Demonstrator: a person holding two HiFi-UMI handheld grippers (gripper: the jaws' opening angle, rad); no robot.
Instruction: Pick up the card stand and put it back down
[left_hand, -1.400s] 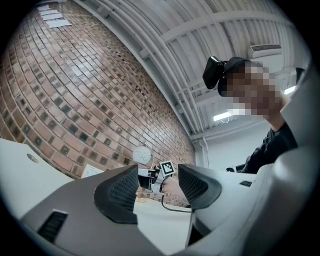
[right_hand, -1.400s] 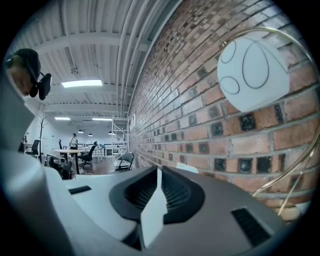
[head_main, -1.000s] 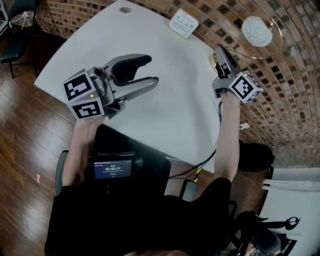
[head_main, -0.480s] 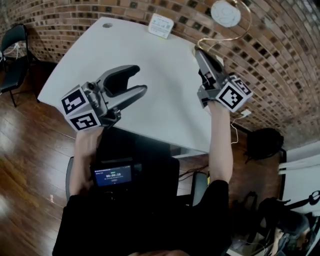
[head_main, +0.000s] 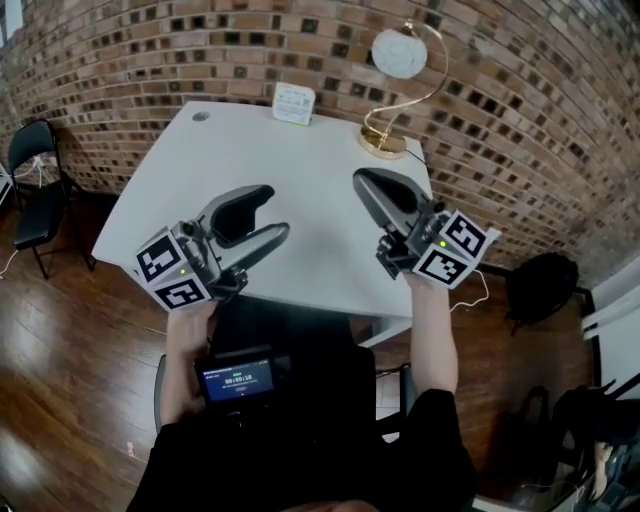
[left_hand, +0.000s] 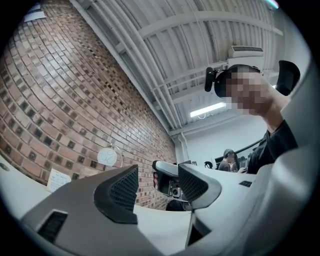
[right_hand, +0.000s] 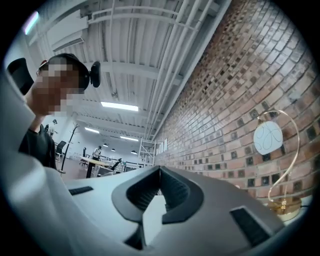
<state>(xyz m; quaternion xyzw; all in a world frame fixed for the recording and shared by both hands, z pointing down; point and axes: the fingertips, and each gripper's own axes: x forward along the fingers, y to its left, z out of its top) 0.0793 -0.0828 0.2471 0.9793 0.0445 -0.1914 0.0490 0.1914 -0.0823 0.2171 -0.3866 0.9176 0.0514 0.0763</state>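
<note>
My right gripper (head_main: 365, 183) has swung in from the right edge of the counter (head_main: 200, 180) to its near side, jaws pressed together on nothing. My left gripper (head_main: 275, 212), spread and empty, has shifted less. What I take for the card stand (head_main: 293, 103) sits well apart at the far edge by the brick wall, left of the gold wire stand (head_main: 398, 52). It looks light, stiff and easily tipped, so I'd pinch its upright panel gently by the top edge.

Nothing can be read with certainty. The small screen (head_main: 238, 380) at the person's chest shows a row of digits with colons, but they are too small to read. The print on the card stand (head_main: 293, 103) is blurred.
</note>
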